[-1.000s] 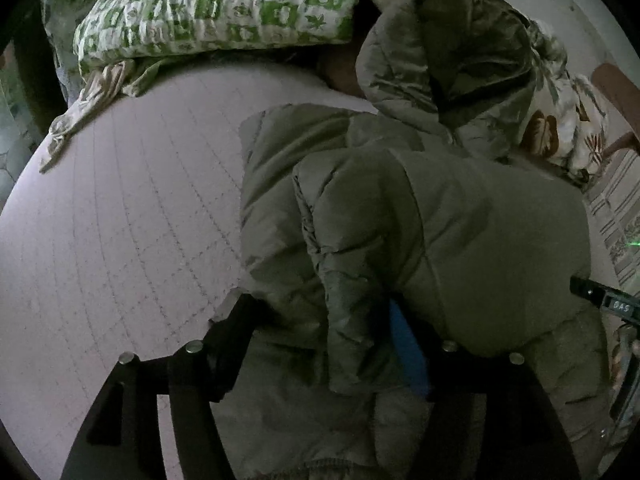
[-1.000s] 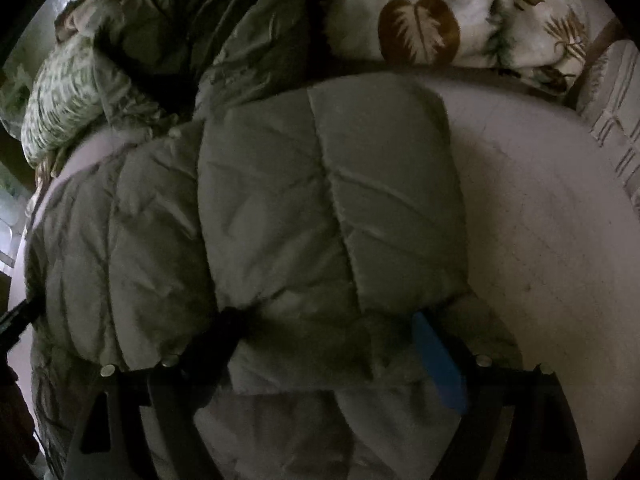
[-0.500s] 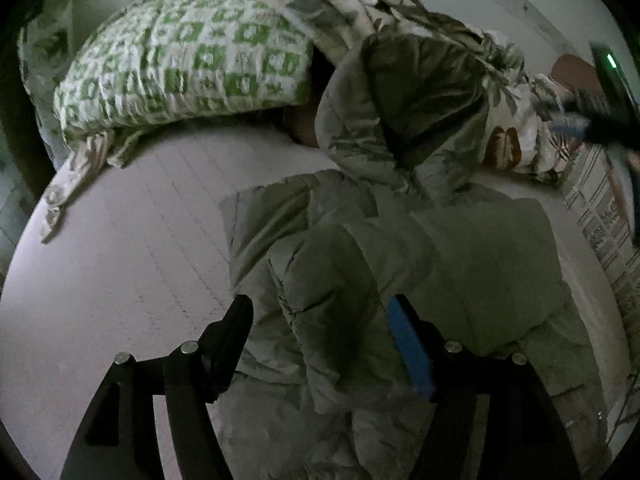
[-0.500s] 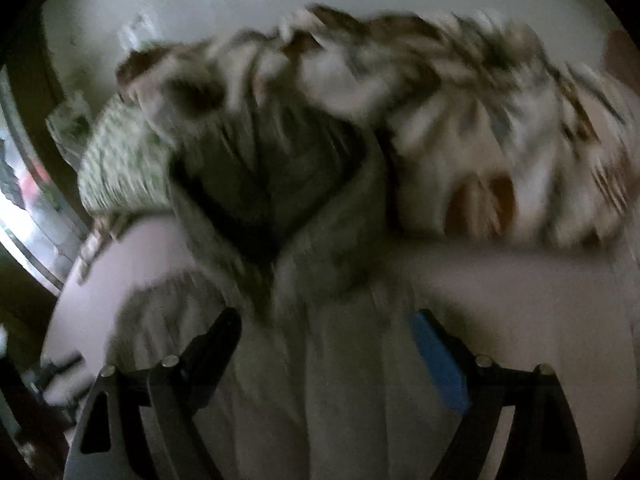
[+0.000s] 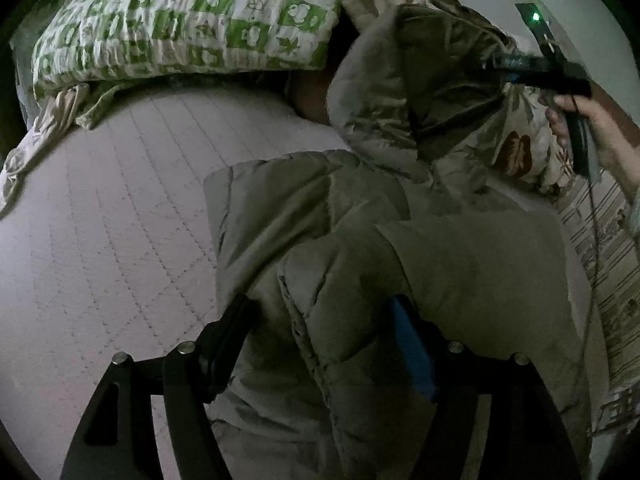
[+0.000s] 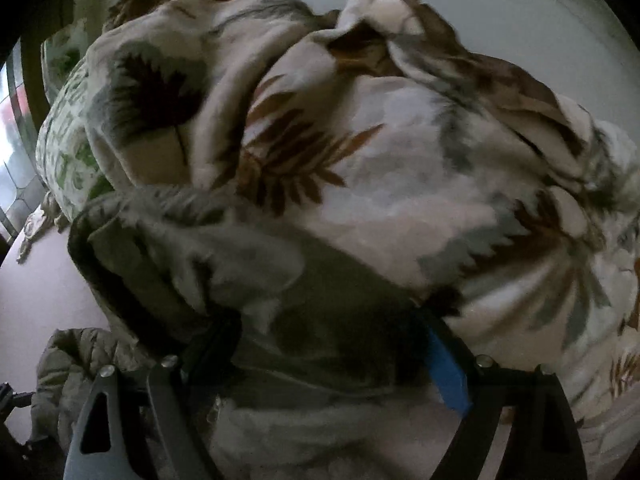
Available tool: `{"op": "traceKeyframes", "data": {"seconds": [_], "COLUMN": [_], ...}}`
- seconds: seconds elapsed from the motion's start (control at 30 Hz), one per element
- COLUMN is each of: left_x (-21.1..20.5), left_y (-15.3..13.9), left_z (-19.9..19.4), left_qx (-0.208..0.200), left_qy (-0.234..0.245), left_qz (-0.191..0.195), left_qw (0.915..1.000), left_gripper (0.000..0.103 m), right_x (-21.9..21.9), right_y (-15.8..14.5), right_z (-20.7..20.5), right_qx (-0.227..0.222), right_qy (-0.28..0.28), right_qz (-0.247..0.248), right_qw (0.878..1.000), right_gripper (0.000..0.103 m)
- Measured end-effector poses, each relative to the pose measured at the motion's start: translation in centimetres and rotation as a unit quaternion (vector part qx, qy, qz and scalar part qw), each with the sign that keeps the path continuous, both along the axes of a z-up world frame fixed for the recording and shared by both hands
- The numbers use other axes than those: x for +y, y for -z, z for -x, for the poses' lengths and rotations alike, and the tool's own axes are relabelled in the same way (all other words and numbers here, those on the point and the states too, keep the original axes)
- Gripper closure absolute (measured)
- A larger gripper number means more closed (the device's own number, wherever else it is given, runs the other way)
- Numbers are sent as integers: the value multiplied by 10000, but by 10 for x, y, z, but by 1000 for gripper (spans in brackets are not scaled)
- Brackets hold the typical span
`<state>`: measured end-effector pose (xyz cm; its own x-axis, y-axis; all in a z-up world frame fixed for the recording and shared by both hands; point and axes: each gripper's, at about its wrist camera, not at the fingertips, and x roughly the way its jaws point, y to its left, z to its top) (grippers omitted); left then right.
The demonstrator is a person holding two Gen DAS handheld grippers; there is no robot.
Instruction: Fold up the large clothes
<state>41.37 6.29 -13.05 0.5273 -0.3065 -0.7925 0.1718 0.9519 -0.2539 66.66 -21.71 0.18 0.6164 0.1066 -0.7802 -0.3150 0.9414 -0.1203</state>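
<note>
An olive puffer jacket lies on the pale quilted bed with its sleeves folded across its body. My left gripper stands open low over it, and a puffy fold of sleeve sits between the fingers. The jacket's hood rises against the bedding at the back. A person's hand holds my right gripper at the hood's right edge. In the right wrist view the hood fills the gap of my right gripper, whose jaws are closing around it.
A green-and-white patterned pillow lies at the head of the bed, back left. A leaf-print quilt is heaped behind the hood. Striped fabric runs along the bed's right side. A white wall stands behind.
My right gripper left the folded jacket body, rose and swung to the hood at the back. The left gripper shifted slightly and stayed over the sleeve fold.
</note>
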Motion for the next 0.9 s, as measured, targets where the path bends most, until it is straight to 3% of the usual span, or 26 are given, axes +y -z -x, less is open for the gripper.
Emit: {"op": "traceKeyframes", "data": {"seconds": [0.03,0.1,0.37,0.53,0.6,0.7,0.9], "left_x": [-1,-3,-4,5,7,4,-35], "left_y": [0,-3,-21,-14,-13,-19,-49], "left_z": [1,4,41,70,80,88,68], "left_qx": [-18,1,97,286,279,240,-200], "left_qy": [8,12,27,-103,-208,-327,-333], "left_qz": [-7,-48,-197,46,37,105,20], "left_qw": [10000,10000,9998,9995,9994,9991,9992], "left_gripper": [30,30,30,30,30,30,30], "right_x": [2,5,-1,2,2,-4,-16], "right_y": [2,8,-17,-18,5,46,136], "right_z": [3,22,133,256,310,351,352], "right_qx": [-42,-95,-47,126,306,441,761], "right_qy": [16,-47,-503,-964,-1094,-974,-469], "right_qz": [5,-40,-530,-923,-1006,-865,-379], "right_qw": [10000,9999,9973,9910,9884,9905,9953], "right_gripper": [82,87,90,90,90,90,91]}}
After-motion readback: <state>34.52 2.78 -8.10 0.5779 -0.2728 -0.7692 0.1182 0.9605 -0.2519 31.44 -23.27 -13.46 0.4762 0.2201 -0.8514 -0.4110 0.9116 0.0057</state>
